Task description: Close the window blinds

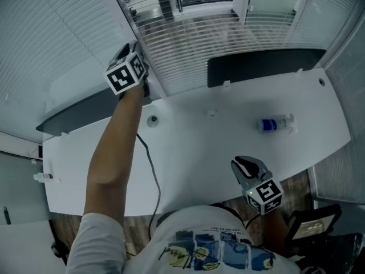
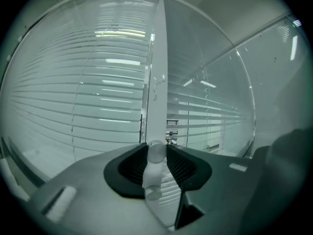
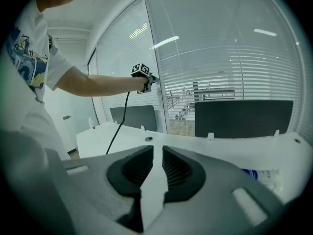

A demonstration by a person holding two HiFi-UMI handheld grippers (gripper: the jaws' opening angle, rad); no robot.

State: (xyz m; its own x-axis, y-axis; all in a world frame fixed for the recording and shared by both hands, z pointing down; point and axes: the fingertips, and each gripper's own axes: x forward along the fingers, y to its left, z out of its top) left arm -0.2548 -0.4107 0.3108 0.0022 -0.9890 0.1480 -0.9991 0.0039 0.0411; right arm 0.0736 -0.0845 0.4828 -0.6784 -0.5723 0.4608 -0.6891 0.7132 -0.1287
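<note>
White slatted blinds (image 1: pixel 194 50) hang behind the glass past the desk, on both sides of a white window post (image 2: pixel 159 58). Up at that post, at the end of a raised, outstretched arm, is my left gripper (image 1: pixel 134 49). In the left gripper view its black pads (image 2: pixel 132 165) press on a white blind wand (image 2: pixel 154 175), whose round end cap sits between the jaw tips (image 2: pixel 157 153). My right gripper (image 1: pixel 246 165) hovers low over the near edge of the desk. Its jaws (image 3: pixel 157 153) stand a narrow gap apart with nothing between them.
A white curved desk (image 1: pixel 194 153) lies below. A small clear bottle with a blue label (image 1: pixel 275 124) lies on its right side. Two dark panels (image 1: pixel 262 66) stand along its far edge. A black cable (image 1: pixel 153 164) trails from the left gripper across the desk.
</note>
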